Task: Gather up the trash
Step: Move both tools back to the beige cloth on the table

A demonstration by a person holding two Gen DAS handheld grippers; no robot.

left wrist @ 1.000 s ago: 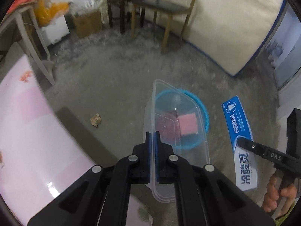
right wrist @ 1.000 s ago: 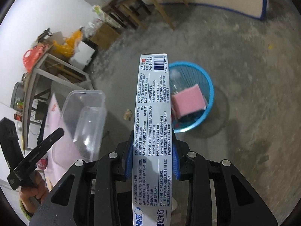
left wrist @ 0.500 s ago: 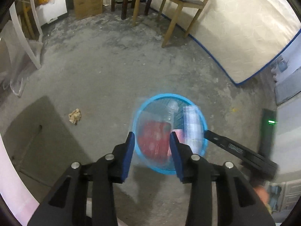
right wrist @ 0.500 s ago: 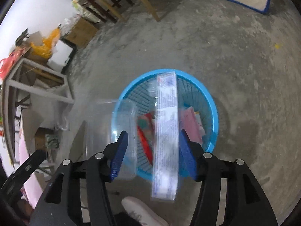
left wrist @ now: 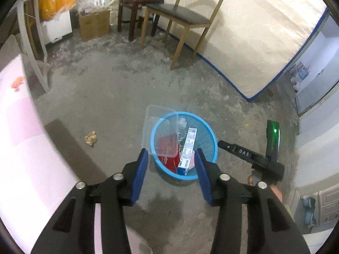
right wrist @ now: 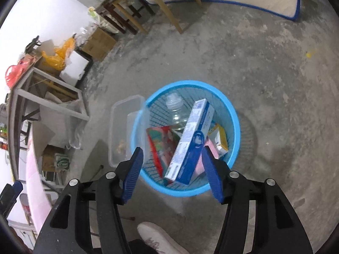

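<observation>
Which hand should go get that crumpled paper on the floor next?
Probably the left gripper. Its jaws are open and empty, and the crumpled paper lies on its side of the blue basket. The right gripper, also open, has no clear view of it.

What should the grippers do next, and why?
Probably the left gripper should swing over to the crumpled paper scrap on the floor and pick it up. Both grippers have just been opening with nothing between their jaws, the toothpaste box lies in the blue basket, and that scrap is still outside it.
</observation>
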